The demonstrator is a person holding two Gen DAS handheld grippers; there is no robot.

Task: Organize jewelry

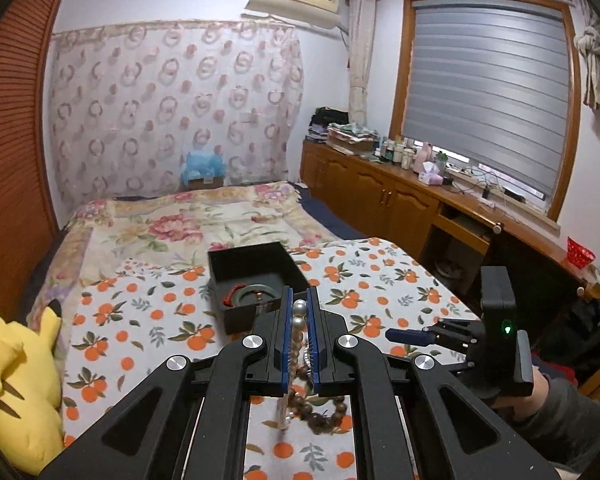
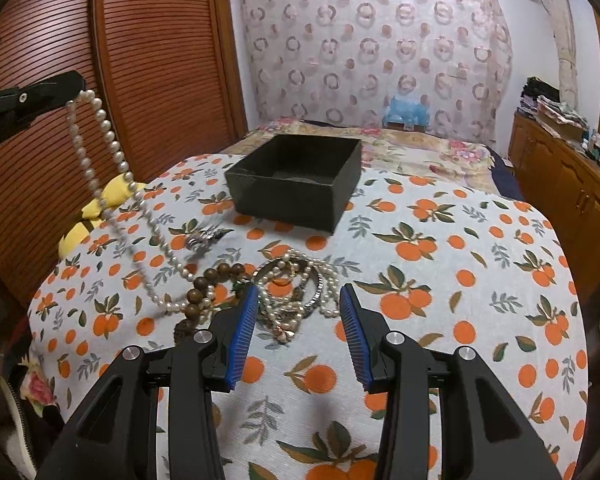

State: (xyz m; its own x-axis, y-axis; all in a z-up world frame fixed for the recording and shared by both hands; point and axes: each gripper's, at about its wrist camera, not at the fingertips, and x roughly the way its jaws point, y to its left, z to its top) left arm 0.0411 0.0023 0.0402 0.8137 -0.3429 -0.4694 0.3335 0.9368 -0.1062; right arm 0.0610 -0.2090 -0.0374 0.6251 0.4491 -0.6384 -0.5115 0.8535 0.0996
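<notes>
The left gripper [image 1: 299, 312] is pressed together on a pearl necklace [image 2: 100, 120], with two pearls showing between its blue pads at the tips in the left wrist view. In the right wrist view that same gripper enters from the upper left edge, and the pearl strand hangs from its tip in a long loop, sloping down and to the right until its lower end reaches the orange-print cloth [image 2: 460, 280] beside a brown wooden bead bracelet [image 2: 204, 280]. The lower part of the strand is blurred. The right gripper [image 2: 299, 300] hovers low over the cloth with its jaws spread apart and nothing between the pads. Just beyond its fingertips, and partly between them, lies the rest of the jewelry pile [image 2: 296, 292]: a tangle of small pearl strands, a metal bangle and some chain, touching one another. The wooden bead bracelet lies against the left side of that pile, close to the right gripper's left finger. A small silver piece [image 2: 202, 238] sits apart on the cloth, between the pile and the black box [image 2: 296, 192]. The open black box stands on the cloth farther back, well apart from both grippers; in the left wrist view a dark green bangle [image 1: 252, 294] and a red bead bracelet [image 1: 230, 296] lie inside it. A yellow plush toy [image 1: 24, 380] rests at the cloth's left edge.
</notes>
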